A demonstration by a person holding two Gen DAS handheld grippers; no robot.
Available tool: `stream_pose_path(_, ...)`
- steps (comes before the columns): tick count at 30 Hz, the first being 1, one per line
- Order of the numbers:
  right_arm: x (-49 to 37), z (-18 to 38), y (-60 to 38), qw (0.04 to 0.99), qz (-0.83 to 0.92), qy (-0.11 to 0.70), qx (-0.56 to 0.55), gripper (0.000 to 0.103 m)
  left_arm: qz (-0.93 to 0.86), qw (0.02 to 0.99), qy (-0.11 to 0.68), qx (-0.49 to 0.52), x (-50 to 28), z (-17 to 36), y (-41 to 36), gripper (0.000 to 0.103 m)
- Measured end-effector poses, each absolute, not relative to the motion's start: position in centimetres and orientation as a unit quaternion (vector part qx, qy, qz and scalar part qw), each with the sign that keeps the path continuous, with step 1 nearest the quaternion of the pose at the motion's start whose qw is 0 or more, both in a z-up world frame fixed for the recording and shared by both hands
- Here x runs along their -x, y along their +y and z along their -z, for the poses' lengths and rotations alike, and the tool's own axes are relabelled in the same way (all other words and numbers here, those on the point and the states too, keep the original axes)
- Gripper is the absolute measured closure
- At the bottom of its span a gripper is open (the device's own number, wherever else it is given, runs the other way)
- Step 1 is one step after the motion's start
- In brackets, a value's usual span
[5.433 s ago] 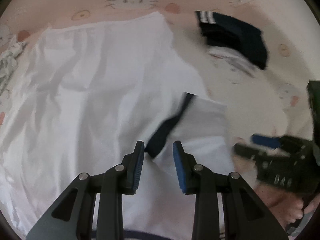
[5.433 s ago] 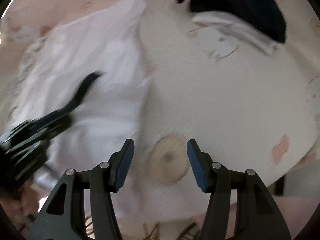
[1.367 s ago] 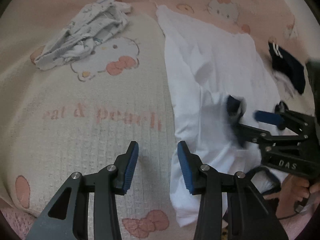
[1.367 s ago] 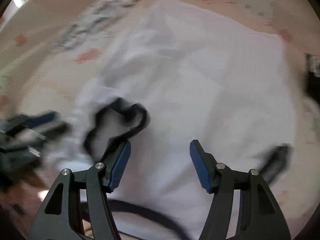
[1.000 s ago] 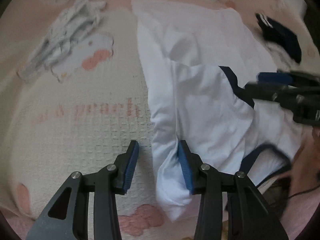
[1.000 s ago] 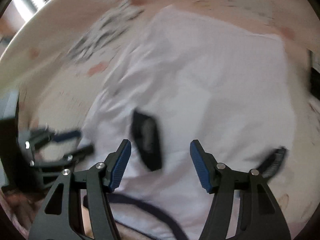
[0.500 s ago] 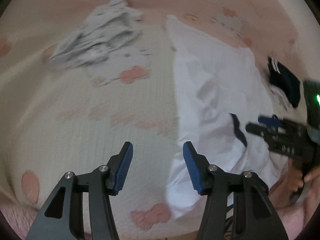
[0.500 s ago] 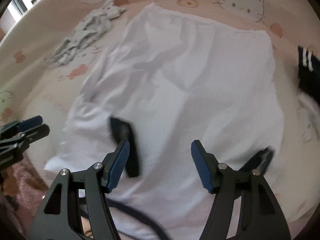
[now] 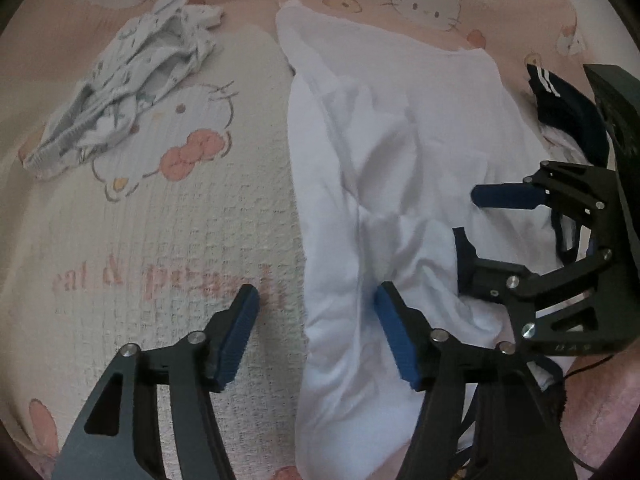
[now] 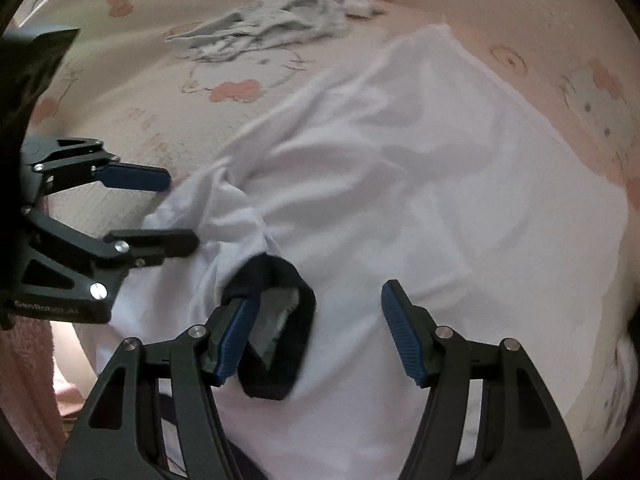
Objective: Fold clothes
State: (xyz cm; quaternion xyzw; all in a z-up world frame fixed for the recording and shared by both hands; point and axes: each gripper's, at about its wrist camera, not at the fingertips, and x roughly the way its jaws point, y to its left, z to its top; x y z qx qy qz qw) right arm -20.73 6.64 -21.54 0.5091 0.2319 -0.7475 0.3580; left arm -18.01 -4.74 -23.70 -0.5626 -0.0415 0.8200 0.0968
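Observation:
A white shirt point(image 9: 400, 152) with navy trim lies spread on the blanket, also seen in the right wrist view point(image 10: 420, 168). My left gripper point(image 9: 318, 338) hovers over the shirt's folded left edge. Its jaws are opening, with the rolled edge lying between them and neither pad pressing it. The right gripper point(image 10: 320, 336) stands open above the shirt's near part. The navy sleeve cuff point(image 10: 296, 308) curls just inside its left finger, loose. Each gripper shows in the other's view: the right gripper point(image 9: 480, 236) and the left gripper point(image 10: 176, 210).
A crumpled grey-patterned garment point(image 9: 120, 92) lies at the far left on the cat-print blanket point(image 9: 160, 240). A dark navy garment with white stripes point(image 9: 568, 108) sits at the far right. Pink terry fabric point(image 10: 28, 360) borders the near edge.
The left gripper's jaws have widened and it has shifted onto the shirt's left edge. The right gripper has rolled and moved so the navy cuff now sits beside its left finger.

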Motion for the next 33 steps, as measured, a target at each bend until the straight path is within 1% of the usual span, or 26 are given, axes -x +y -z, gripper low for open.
stream_pose_path(3, 21.3, 21.2, 6.1, 0.374, 0.746, 0.212, -0.509, 0.039, -0.821, 0.099, -0.041, 0.560, 18.0, 23.8, -4.9, 0.038)
stream_pose_path(9, 22.2, 21.1, 4.6, 0.359, 0.763, 0.227, -0.487, 0.039, -0.822, 0.102, -0.044, 0.558, 18.1, 23.8, -5.2, 0.037)
stream_pose_path(12, 23.5, 22.1, 5.0, 0.309, 0.780, 0.226, -0.495, 0.039, -0.823, 0.102, -0.039, 0.558, 18.2, 23.8, -5.2, 0.036)
stream_pose_path(17, 24.6, 21.4, 6.8, 0.292, 0.804, 0.146, -0.497, 0.039, -0.821, 0.103, -0.039, 0.561, 18.4, 24.0, -5.4, 0.035)
stream_pose_path(18, 24.8, 20.9, 7.2, 0.282, 0.812, 0.125, -0.495, 0.043, -0.821, 0.103, -0.036, 0.561, 18.4, 24.0, -5.5, 0.035)
stream_pose_path(19, 25.3, 20.5, 7.8, 0.269, 0.817, 0.102, -0.499, 0.045, -0.821, 0.103, -0.035, 0.561, 18.4, 24.0, -5.5, 0.035)
stream_pose_path(21, 26.4, 19.8, 8.9, 0.242, 0.826, 0.056, -0.506, 0.045, -0.821, 0.103, -0.035, 0.561, 18.4, 24.0, -5.7, 0.035)
stream_pose_path(23, 27.6, 19.5, 10.9, 0.244, 0.814, 0.020, -0.526, 0.044, -0.821, 0.102, -0.037, 0.560, 18.4, 24.0, -5.8, 0.035)
stream_pose_path(26, 26.9, 18.8, 11.3, 0.284, 0.795, 0.029, -0.535, 0.042, -0.826, 0.099, -0.060, 0.551, 18.8, 23.4, -6.4, 0.035)
stream_pose_path(28, 25.0, 18.1, 9.8, 0.317, 0.785, 0.072, -0.527, 0.041, -0.844, 0.090, -0.069, 0.525, 18.9, 22.4, -6.9, 0.035)
stream_pose_path(30, 24.1, 18.6, 8.5, 0.311, 0.777, 0.115, -0.536, 0.041, -0.859, 0.083, -0.078, 0.500, 19.2, 21.4, -7.4, 0.035)
stream_pose_path(32, 23.5, 19.2, 8.1, 0.302, 0.772, 0.137, -0.542, 0.041, -0.858, 0.086, -0.093, 0.498, 19.9, 21.6, -8.1, 0.035)
stream_pose_path(33, 23.2, 19.3, 8.1, 0.299, 0.770, 0.147, -0.544, 0.041, -0.854, 0.083, -0.091, 0.505, 20.6, 22.0, -7.2, 0.035)
